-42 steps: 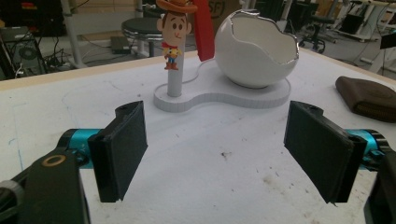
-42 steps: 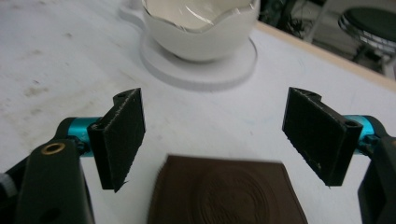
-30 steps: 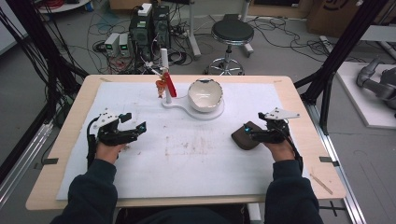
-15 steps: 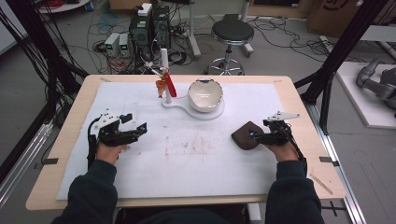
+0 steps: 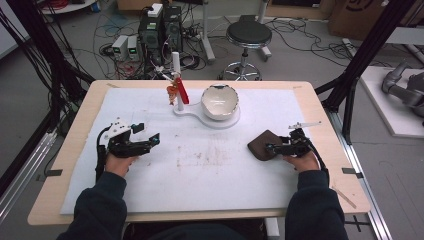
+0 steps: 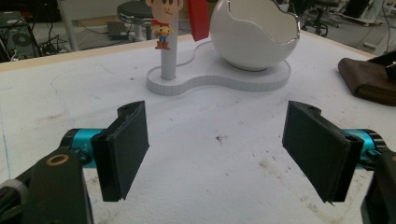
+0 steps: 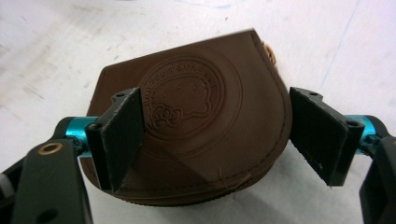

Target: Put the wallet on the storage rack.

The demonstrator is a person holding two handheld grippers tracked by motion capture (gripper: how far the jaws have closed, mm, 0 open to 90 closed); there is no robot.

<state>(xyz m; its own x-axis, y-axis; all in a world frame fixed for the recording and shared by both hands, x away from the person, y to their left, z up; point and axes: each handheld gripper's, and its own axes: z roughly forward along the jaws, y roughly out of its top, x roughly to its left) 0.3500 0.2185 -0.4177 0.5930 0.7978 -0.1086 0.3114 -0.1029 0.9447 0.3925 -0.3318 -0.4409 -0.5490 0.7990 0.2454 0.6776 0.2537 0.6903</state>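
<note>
A brown leather pouch with an embossed round emblem lies flat on the white mat at the right. My right gripper is open, its jaws standing on either side of the pouch's near end; the left jaw overlaps the pouch's edge, the right jaw stands just off it. My left gripper rests open at the left of the mat with nothing between its jaws. The left gripper view catches the pouch far off to the right.
A white stand at the mat's back middle carries a white broken-egg bowl and a post with a small figurine and a red tag. A stool and electronics stand beyond the table.
My right gripper has drawn back slightly toward the person and settled lower around the pouch's near end. The pouch and my left gripper have hardly moved.
</note>
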